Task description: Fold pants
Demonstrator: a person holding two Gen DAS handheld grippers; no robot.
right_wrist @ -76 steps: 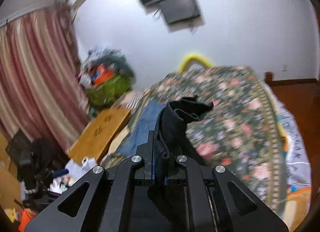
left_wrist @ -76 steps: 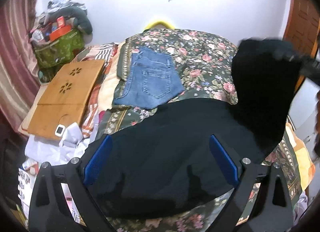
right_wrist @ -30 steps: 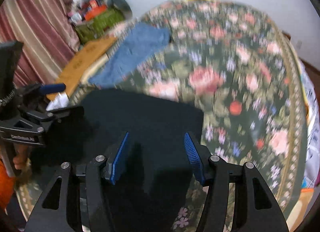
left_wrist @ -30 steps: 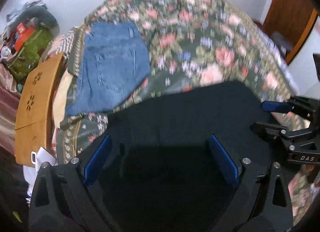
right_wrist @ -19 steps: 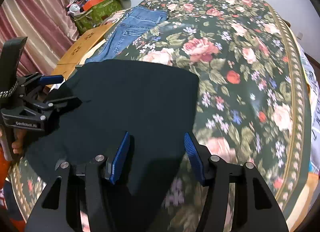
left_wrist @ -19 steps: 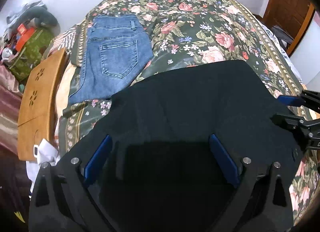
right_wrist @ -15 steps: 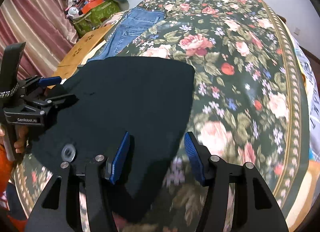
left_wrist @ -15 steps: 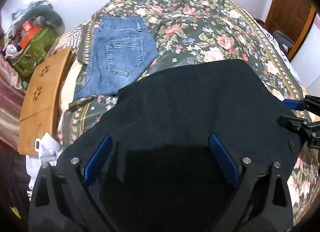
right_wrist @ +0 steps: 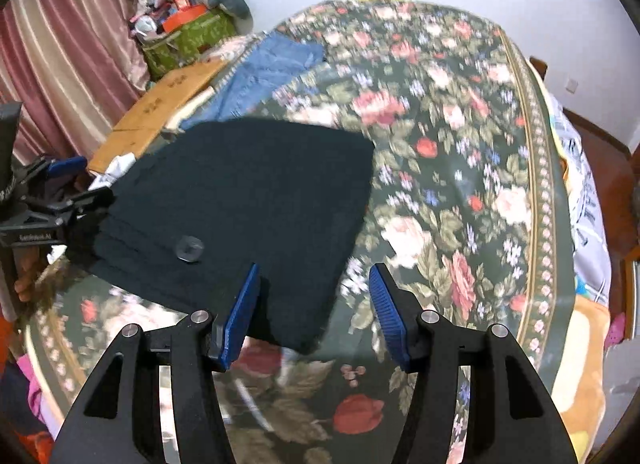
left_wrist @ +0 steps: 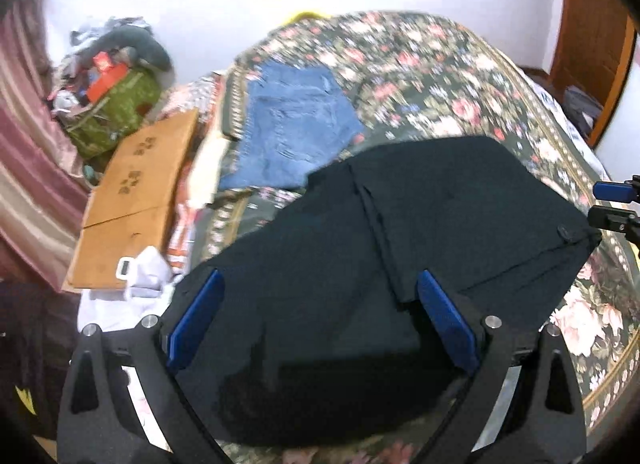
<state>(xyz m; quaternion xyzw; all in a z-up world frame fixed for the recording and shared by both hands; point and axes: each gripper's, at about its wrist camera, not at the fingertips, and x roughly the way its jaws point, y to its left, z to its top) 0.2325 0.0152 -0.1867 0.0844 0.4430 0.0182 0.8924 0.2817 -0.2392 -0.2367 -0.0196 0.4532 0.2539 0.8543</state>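
A folded pair of black fabric pants (left_wrist: 420,232) is seen spread on the floral-quilted bed (right_wrist: 460,152), beside folded blue denim jeans (left_wrist: 296,132), with the left hand-held gripper (left_wrist: 320,316) and the right hand-held gripper (right_wrist: 316,312) both released above its near edge.

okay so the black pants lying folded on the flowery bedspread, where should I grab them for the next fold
Probably the near hem edge of the black folded pants, where the cloth ends just ahead of the open right gripper on the floral bedspread. Come in low from the near side, pinch both layers, then lift. The open left gripper could take the same edge at the other side.
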